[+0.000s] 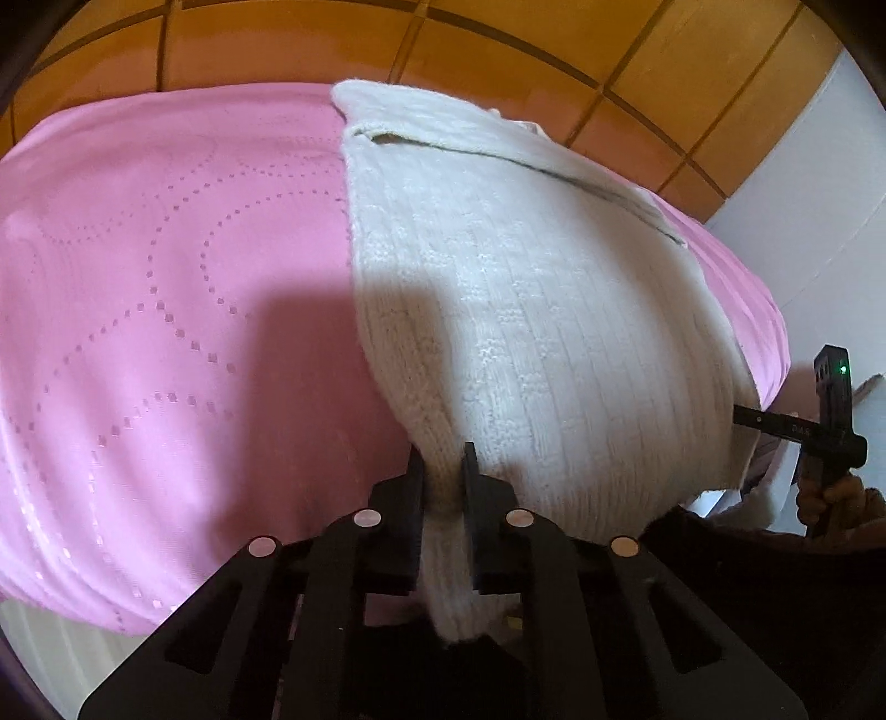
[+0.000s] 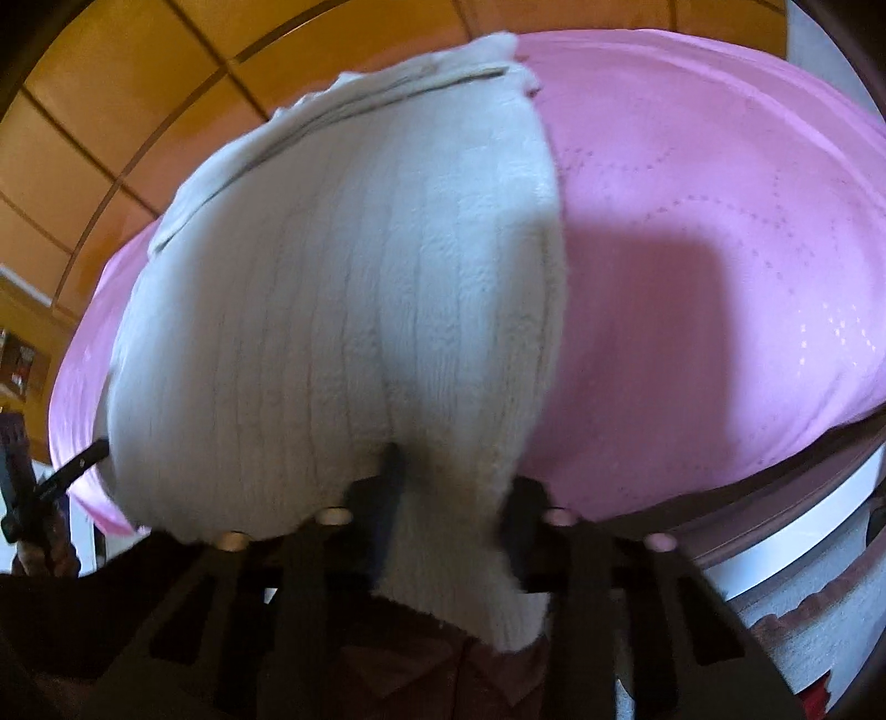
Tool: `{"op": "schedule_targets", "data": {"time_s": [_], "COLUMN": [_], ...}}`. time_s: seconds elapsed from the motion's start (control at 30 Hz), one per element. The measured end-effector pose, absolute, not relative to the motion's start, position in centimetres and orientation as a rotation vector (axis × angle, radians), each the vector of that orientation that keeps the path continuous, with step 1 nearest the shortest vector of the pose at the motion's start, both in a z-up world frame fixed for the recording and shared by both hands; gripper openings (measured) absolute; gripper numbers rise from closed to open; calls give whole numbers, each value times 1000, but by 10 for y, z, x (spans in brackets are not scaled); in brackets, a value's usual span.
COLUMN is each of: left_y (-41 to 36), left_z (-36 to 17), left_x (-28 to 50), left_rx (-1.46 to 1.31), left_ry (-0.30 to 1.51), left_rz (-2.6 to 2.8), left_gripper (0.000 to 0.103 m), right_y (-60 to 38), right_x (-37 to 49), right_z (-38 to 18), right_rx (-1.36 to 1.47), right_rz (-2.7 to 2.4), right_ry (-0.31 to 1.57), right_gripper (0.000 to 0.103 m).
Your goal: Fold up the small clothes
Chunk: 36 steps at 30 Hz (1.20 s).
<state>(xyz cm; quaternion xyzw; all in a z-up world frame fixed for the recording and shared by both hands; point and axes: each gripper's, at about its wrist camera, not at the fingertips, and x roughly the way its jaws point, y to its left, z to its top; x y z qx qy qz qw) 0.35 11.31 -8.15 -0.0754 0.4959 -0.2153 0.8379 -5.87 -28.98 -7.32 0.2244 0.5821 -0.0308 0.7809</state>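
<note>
- Left wrist view: the left gripper (image 1: 444, 462) had its 2 black fingers (image 1: 414, 476) pressed together on a bunched corner of the white knit garment (image 1: 526, 310), the fabric pinched between them and running back toward the camera.
- The garment lay stretched across the pink bedspread (image 1: 166, 288), its ribbed body spreading away from the clamp to a folded band at the far end.
- It covered the right part of the spread; the left part was bare, with a dark shadow beside the knit.
- At the right edge of this view, the right gripper (image 1: 742, 412) reached the garment's other near corner, with a hand (image 1: 830, 498) holding its grip.
- Beyond the bed, an orange tiled floor (image 1: 498, 50) showed.
- Right wrist view: this picture was blurred, but a thick fold of the white knit filled the gap between the right gripper's (image 2: 454, 493) fingers, so the jaws were clamped on it.
- Here the garment lay left of centre on the spread, bare pink to its right.
- The left gripper (image 2: 88, 454) showed small at the left edge, touching the knit's far corner.
</note>
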Motion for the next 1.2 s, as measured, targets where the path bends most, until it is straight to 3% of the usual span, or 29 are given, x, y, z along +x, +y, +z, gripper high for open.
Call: {"op": "schedule_targets", "data": {"time_s": [0.33,0.67,0.7,0.73,0.77,0.8,1.03,1.2], "left_y": [131,130,134,138,142,146,152,145], "left_z": [-42,-59,-61,-63,-62,-57,-51,-80], "left_x": [36,153,162,172,176,179,158,137], "left_rx": [-451,-641,-673,-710,-724,-706,-559,-466], "left_ry": [940,999,1008,1015,1001,962,882,947], "left_rz": [-560,-412,-382,-352,-327,-286,-298,-346], "left_gripper": [8,9,11,21,26,36,68,68], "right_y": [-303,-366,-372,-381,-387,-394,-418,-392], "right_x": [-12,77,84,87,88,86,55,32], "right_z": [-17,-47,-52,-53,-52,-48,-25,-37], "right_rx": [649,867,911,944,977,997,922,761], "right_rz": [48,-105,-98,-103,-110,-116,-165,-131], "right_ry": [1004,969,962,952,929,894,813,920], "right_gripper": [11,13,19,40,52,56,76,76]}}
